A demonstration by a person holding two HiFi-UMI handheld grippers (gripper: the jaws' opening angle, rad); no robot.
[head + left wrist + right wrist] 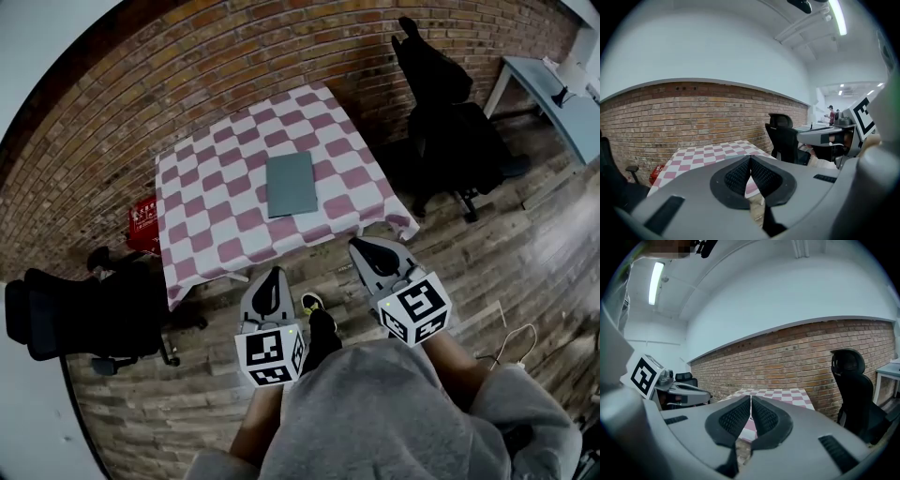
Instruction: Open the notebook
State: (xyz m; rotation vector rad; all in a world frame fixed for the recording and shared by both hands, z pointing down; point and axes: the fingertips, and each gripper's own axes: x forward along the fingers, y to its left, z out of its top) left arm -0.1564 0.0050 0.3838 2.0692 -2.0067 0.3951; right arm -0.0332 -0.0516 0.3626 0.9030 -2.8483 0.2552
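- The notebook (292, 184) lies shut and flat near the middle of the table (202, 246), its grey-green cover facing up and its long sides running near to far.
- It looks thin and light, with a smooth cover that seems fairly stiff. I judge it could slide on the cloth if pushed from one side.
- The best place to take hold is probably a free long edge of the cover, with the tip slipped under it while the other claw steadies the book. Which long side is the spine I cannot tell from here.
- No title, brand or label can be read on the cover; it looks plain.
- The tablecloth is checked in pink and white and hangs over the near edge.
- The left gripper (274, 274) is on the near side of the table, apart from it, its claw pressed together with nothing in it.
- The right gripper (362, 247) is beside it to the right, close to the near right corner of the cloth, its claw also pressed together and holding nothing.
- Each marker cube carries black-and-white square patterns, not words.
- A red crate (142, 223) sits on the floor left of the table; its white marks are too small to read.
- Black office chairs stand at the left and far right, before a brick wall.
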